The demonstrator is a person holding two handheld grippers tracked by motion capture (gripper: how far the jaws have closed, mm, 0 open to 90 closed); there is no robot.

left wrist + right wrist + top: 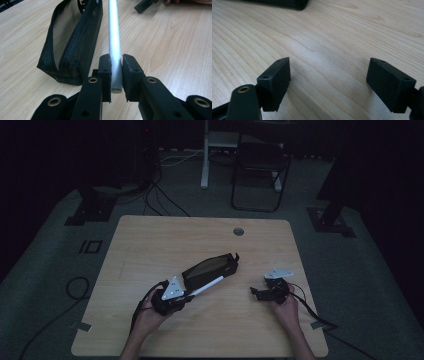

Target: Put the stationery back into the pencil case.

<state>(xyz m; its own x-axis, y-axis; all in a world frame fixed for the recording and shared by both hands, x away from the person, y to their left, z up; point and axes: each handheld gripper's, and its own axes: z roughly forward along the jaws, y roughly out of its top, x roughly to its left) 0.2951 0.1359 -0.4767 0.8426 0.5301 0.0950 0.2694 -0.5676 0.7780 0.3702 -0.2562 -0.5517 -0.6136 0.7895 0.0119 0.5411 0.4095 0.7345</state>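
Note:
My left gripper is shut on a white pen, its two black pads pressed against the pen's near end. In the high view the left gripper sits at the table's front left and the pen points up and right along a black zip pouch. The pouch lies just left of the pen in the left gripper view, its zip running lengthwise. My right gripper rests low at the front right, and in its own view the right gripper stands open over bare wood.
The wooden table has a round cable hole near its far edge. A folding chair and stand legs are on the dark floor behind. Cables trail off the table's front corners. A black edge lies at the top of the right gripper view.

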